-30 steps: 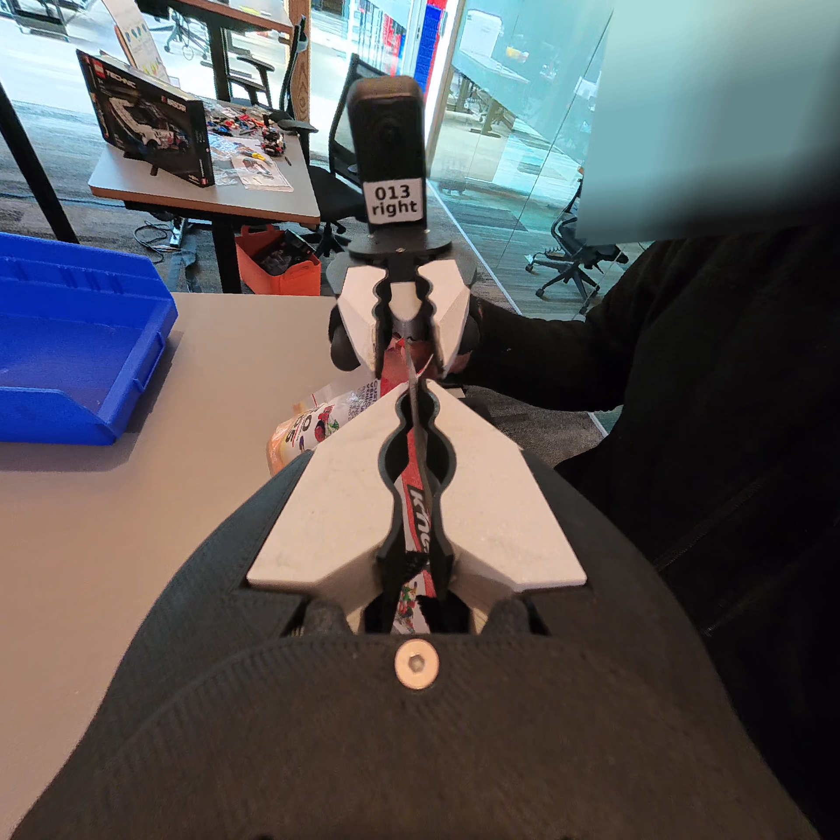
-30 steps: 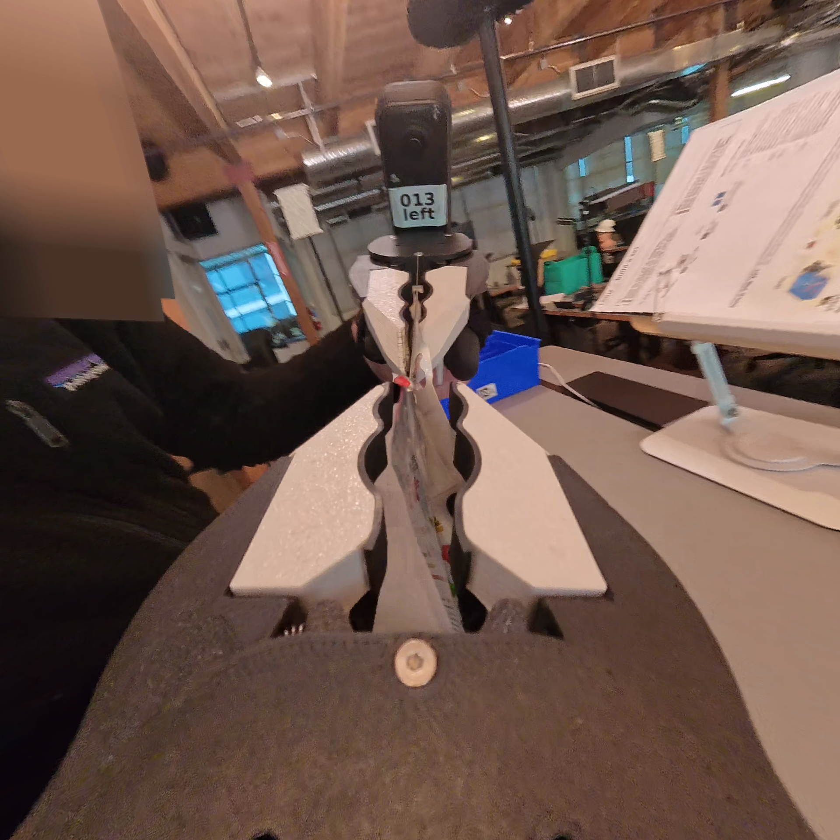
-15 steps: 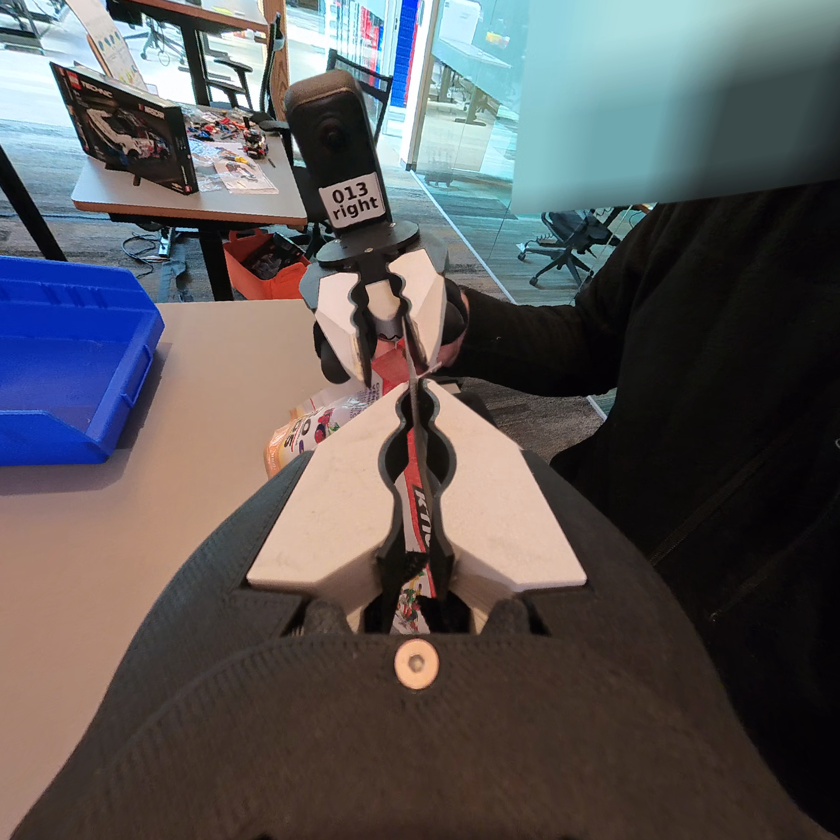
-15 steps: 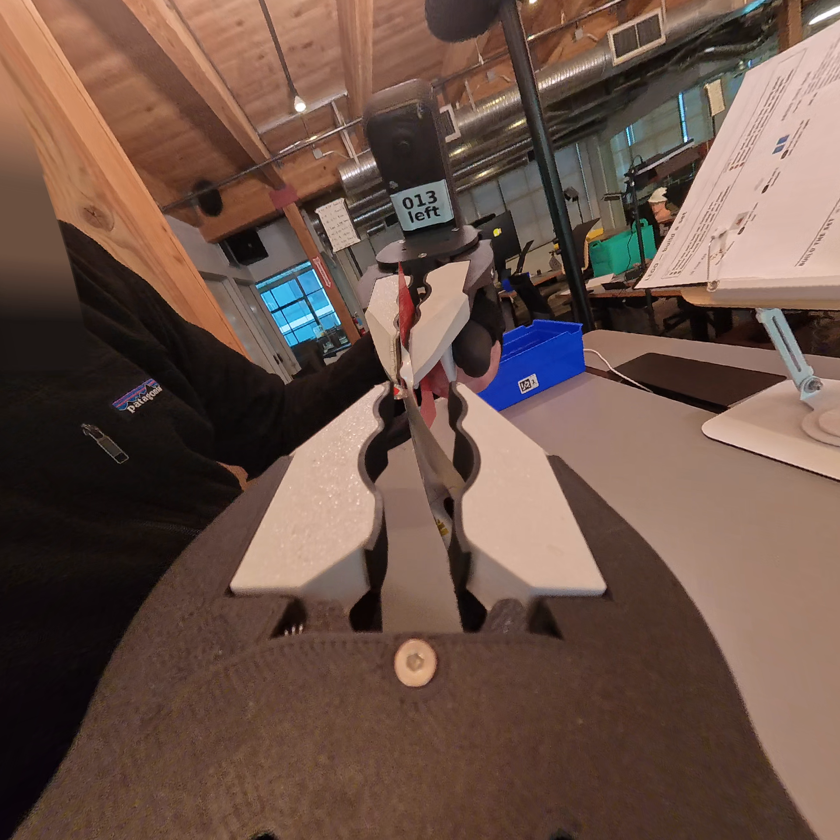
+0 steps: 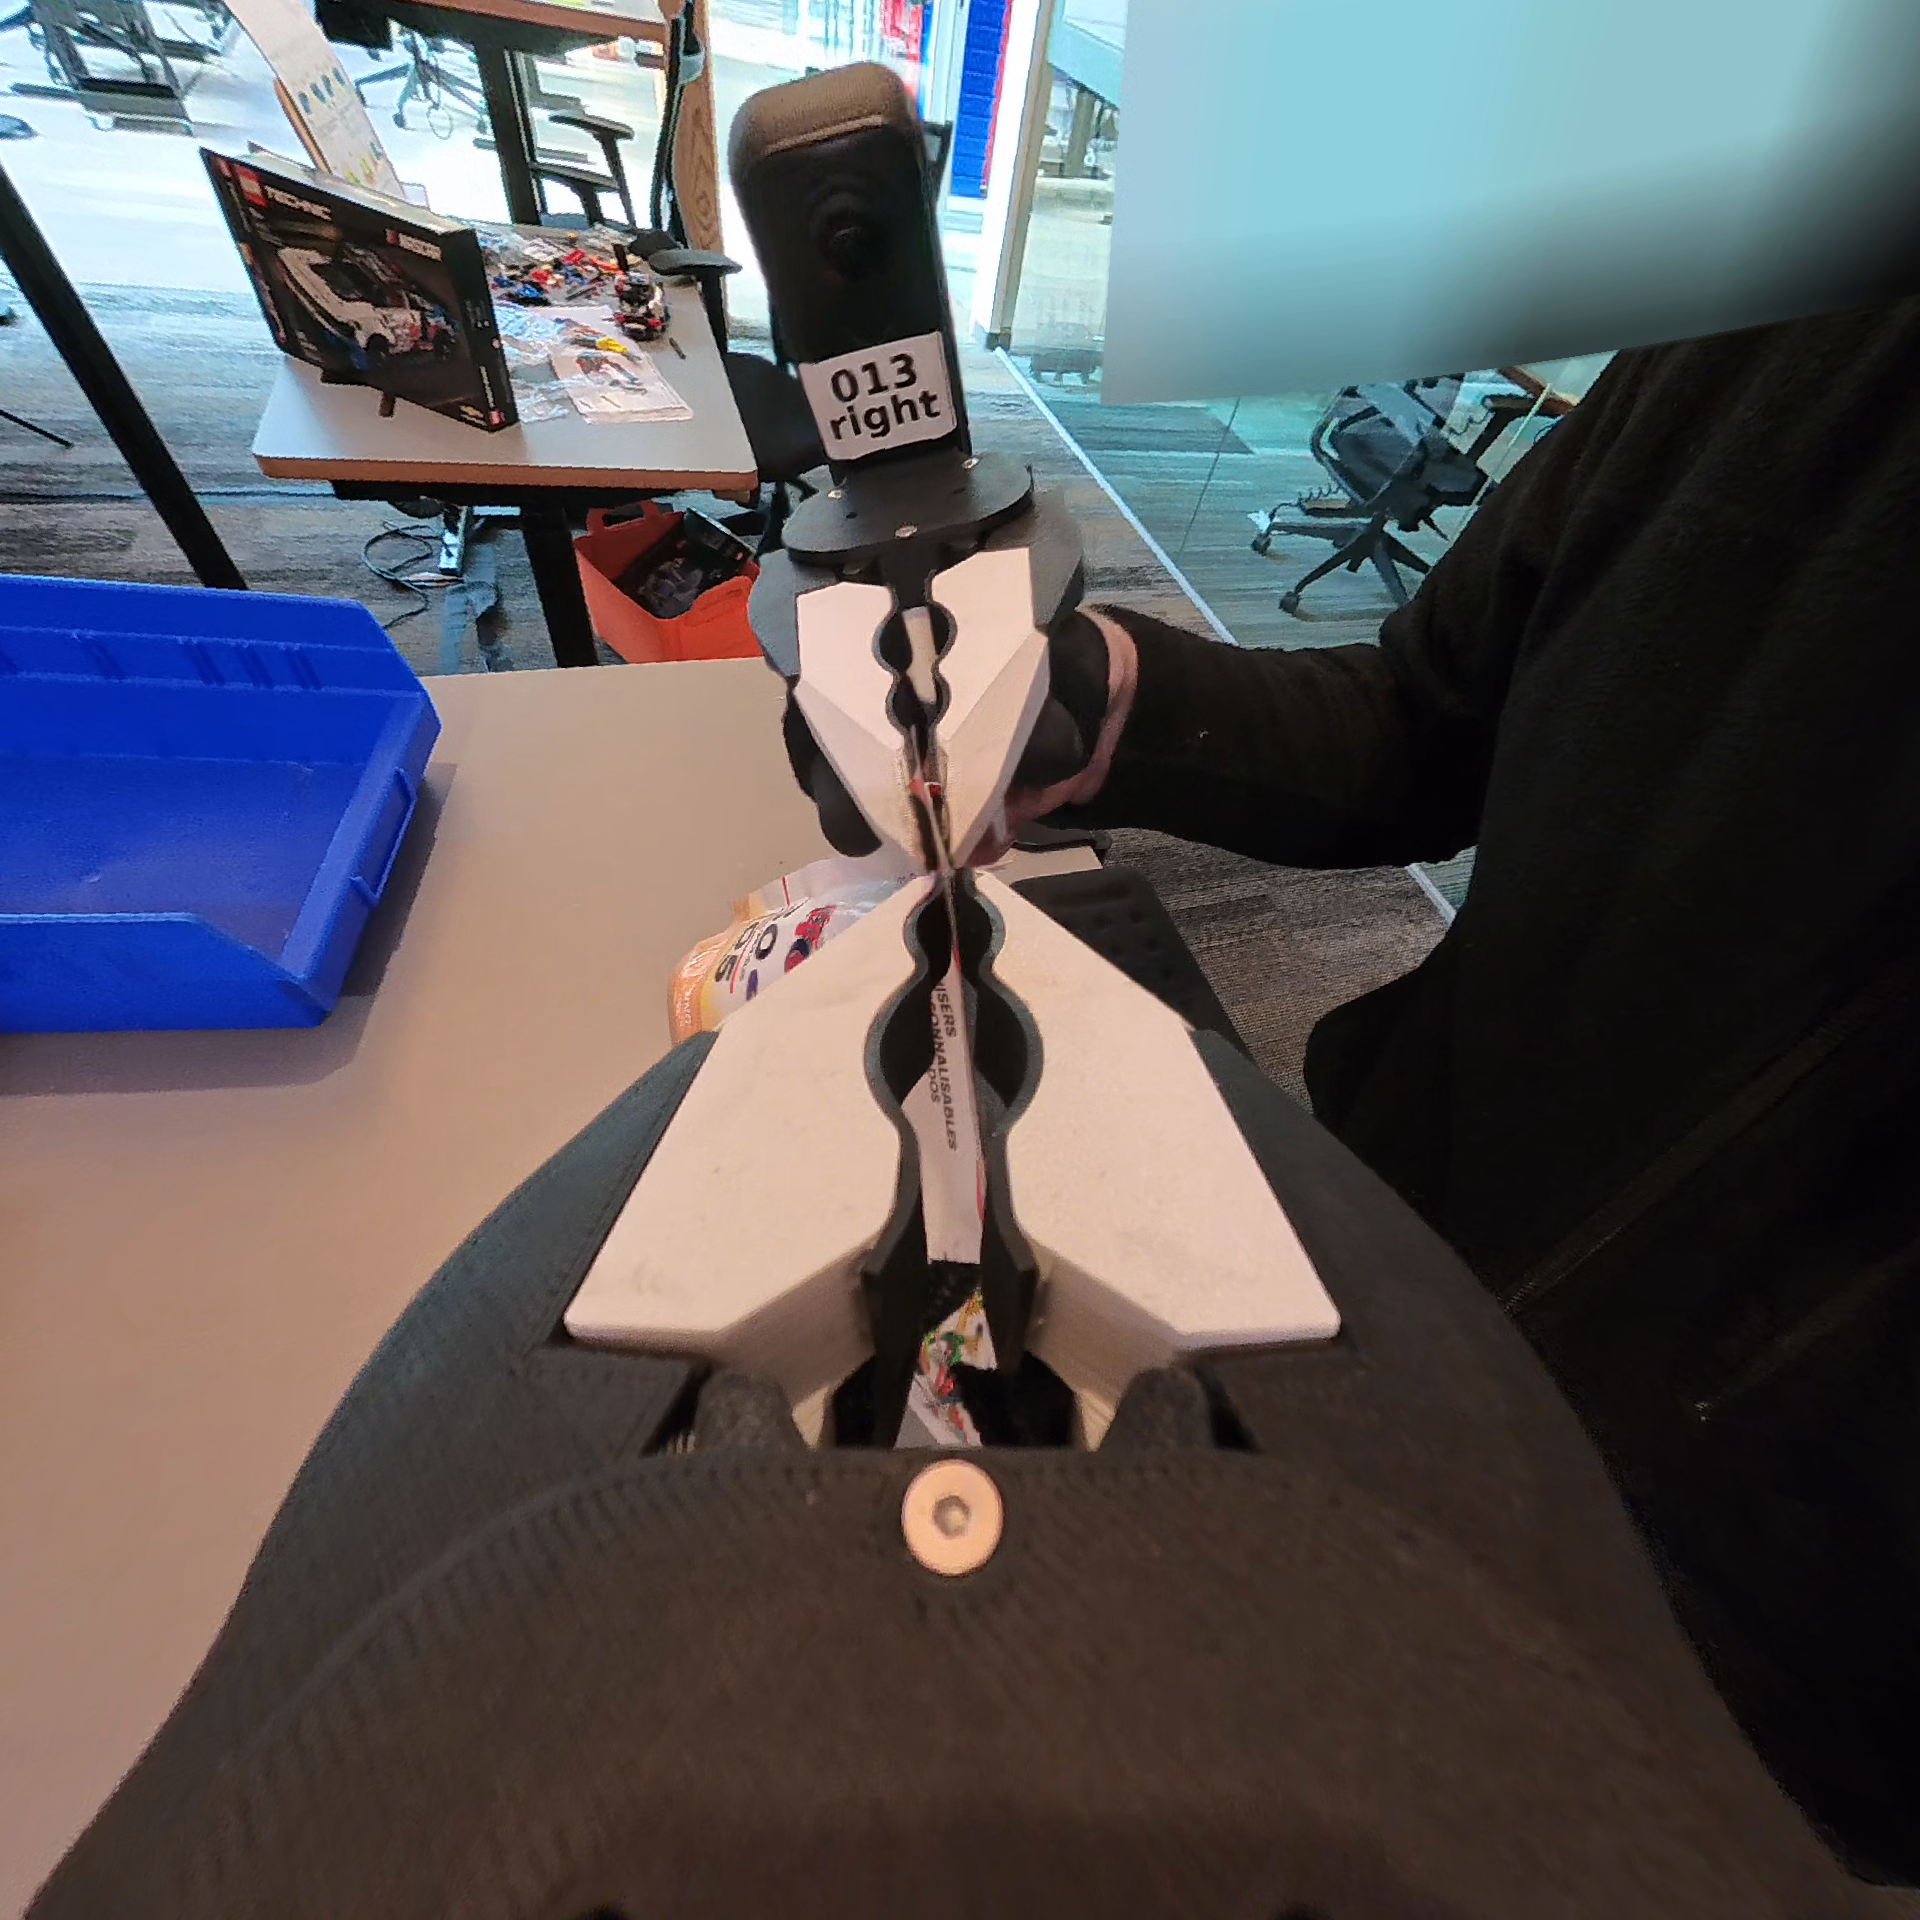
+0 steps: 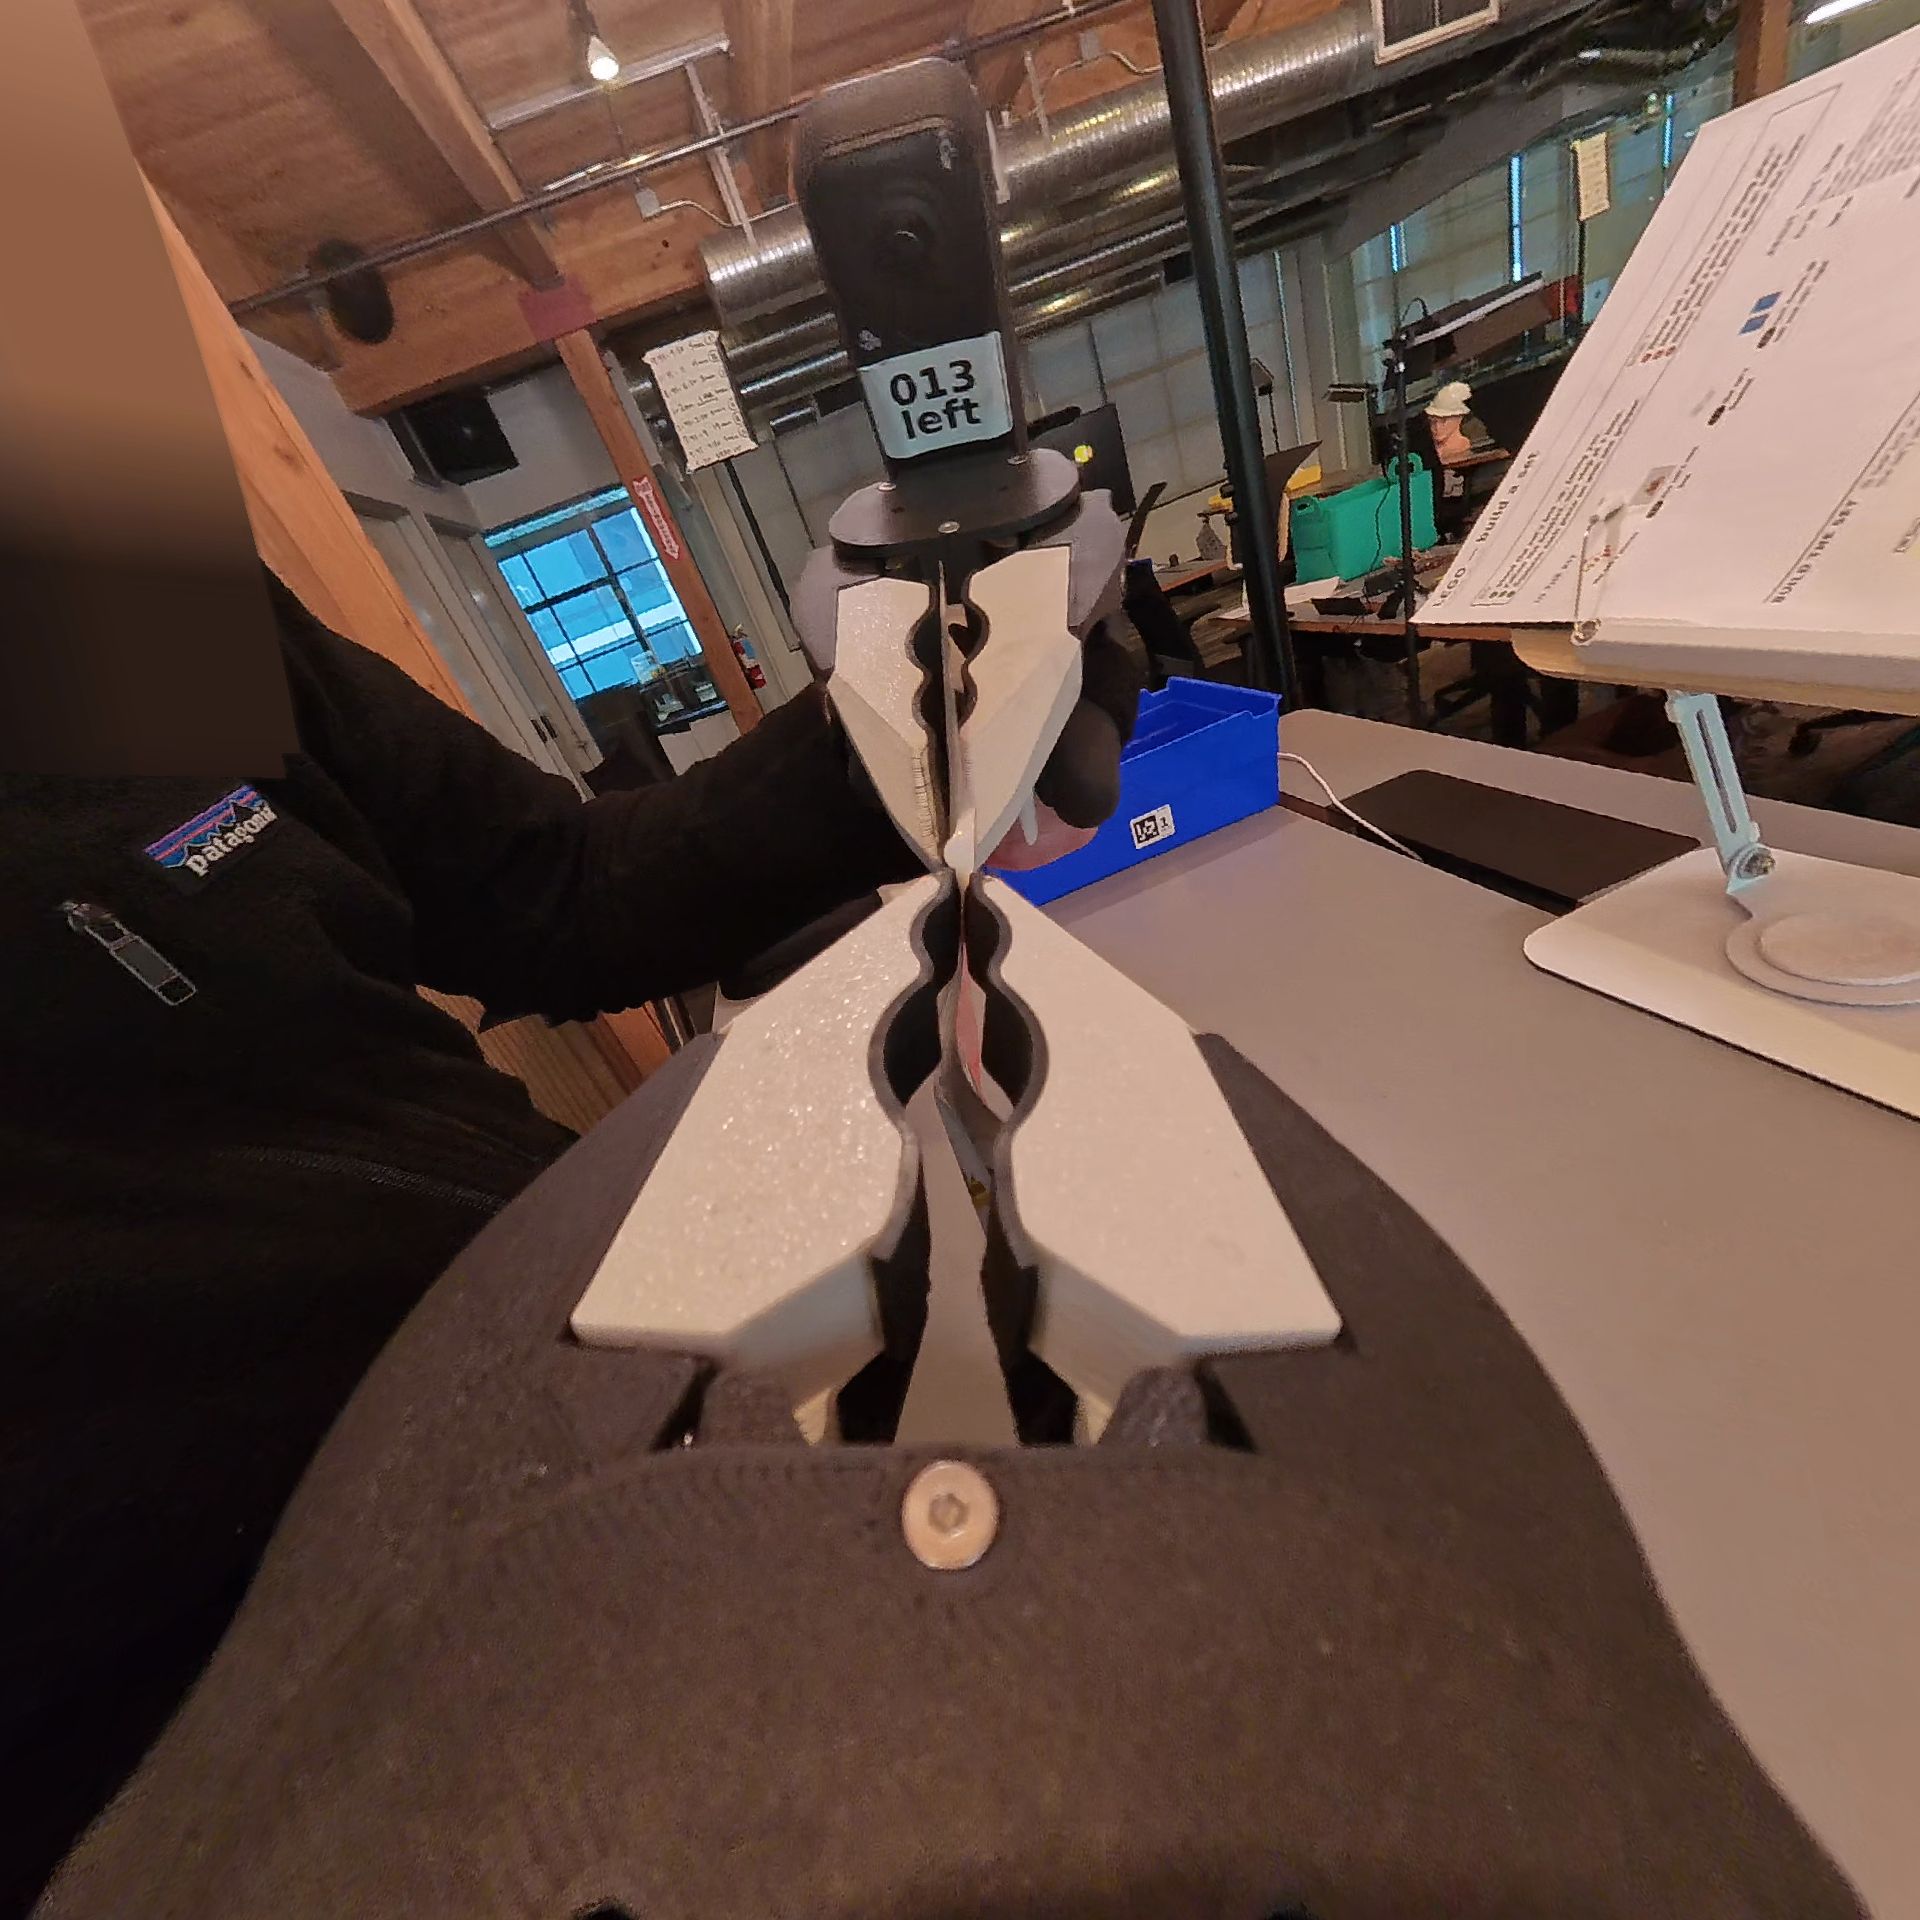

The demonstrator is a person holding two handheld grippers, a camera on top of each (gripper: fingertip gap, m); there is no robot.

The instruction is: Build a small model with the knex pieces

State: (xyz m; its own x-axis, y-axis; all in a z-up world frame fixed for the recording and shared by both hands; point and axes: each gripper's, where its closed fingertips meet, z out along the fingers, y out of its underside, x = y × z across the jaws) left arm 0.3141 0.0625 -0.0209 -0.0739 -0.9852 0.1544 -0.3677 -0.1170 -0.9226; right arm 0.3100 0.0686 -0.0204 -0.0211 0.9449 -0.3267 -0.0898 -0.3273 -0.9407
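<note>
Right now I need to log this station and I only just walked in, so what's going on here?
A person in a black fleece holds a two-finger gripper in each hand, tip to tip above a grey table. The left gripper and the right gripper are both shut on the same thin printed plastic packet, held edge-on between them. Another printed packet lies on the table below, with a blue bin off to the side.

The right gripper (image 5: 940, 831), which was tilted half a second ago, now stands straight and its tips almost meet the tips of the left gripper (image 5: 948, 894). The thin printed plastic wrapper (image 5: 956, 1112) between the left fingers now shows a white side instead of red.
</note>
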